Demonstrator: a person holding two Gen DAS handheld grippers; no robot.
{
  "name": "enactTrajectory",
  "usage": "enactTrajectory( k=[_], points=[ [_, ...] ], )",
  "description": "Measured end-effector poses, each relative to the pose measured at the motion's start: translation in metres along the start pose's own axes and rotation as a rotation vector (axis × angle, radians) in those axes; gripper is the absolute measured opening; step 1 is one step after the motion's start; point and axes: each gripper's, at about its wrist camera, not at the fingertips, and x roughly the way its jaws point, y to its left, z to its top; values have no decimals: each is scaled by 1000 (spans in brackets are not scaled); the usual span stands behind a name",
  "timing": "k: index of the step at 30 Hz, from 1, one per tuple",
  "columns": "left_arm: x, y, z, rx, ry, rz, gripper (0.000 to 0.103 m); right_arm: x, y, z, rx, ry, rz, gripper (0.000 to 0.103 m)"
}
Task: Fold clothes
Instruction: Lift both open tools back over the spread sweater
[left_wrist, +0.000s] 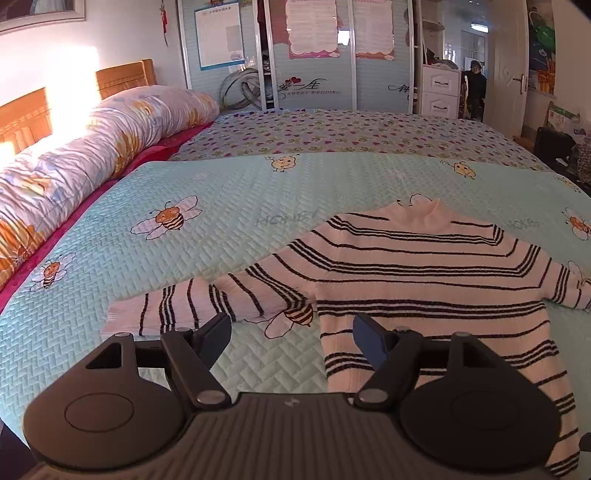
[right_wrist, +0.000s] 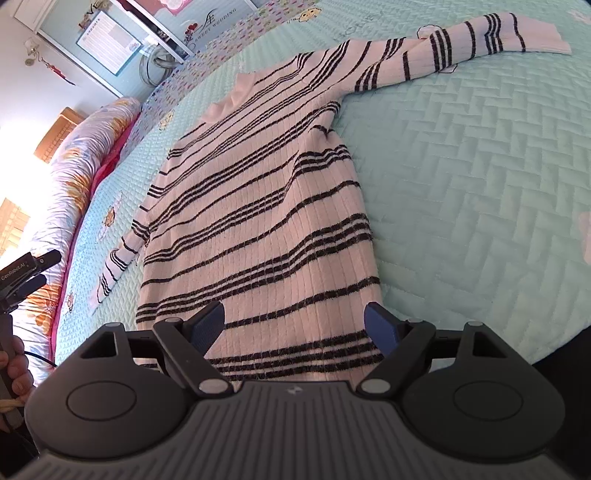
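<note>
Quilted mint bedspread (left_wrist: 229, 192) with bee prints covers the bed, and a pink sweater (left_wrist: 417, 269) with black stripes lies flat on it — collar toward the wardrobe (left_wrist: 314, 74), 1 sleeve (left_wrist: 184, 306) stretched left. From the left wrist, the left gripper (left_wrist: 291, 338) hangs wide open above the hem's left edge, holding nothing.

From the right wrist, the right gripper (right_wrist: 295, 326) is spread just as wide over the sweater's (right_wrist: 258, 206) hem, empty — the other sleeve (right_wrist: 461, 48) reaches far right. A hand (right_wrist: 14, 373) shows at the left edge.

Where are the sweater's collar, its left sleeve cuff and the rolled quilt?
collar (left_wrist: 424, 216), left wrist view, front of the plain neckband.
left sleeve cuff (left_wrist: 120, 317), left wrist view, plain end.
rolled quilt (left_wrist: 110, 133), left wrist view, top.
</note>
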Motion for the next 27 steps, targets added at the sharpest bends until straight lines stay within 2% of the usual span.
enactTrajectory(
  k=[27],
  points=[
    [-44,-52,-6,107,-19,-24,77,-27,-4,-12,13,-40,88,83]
  ],
)
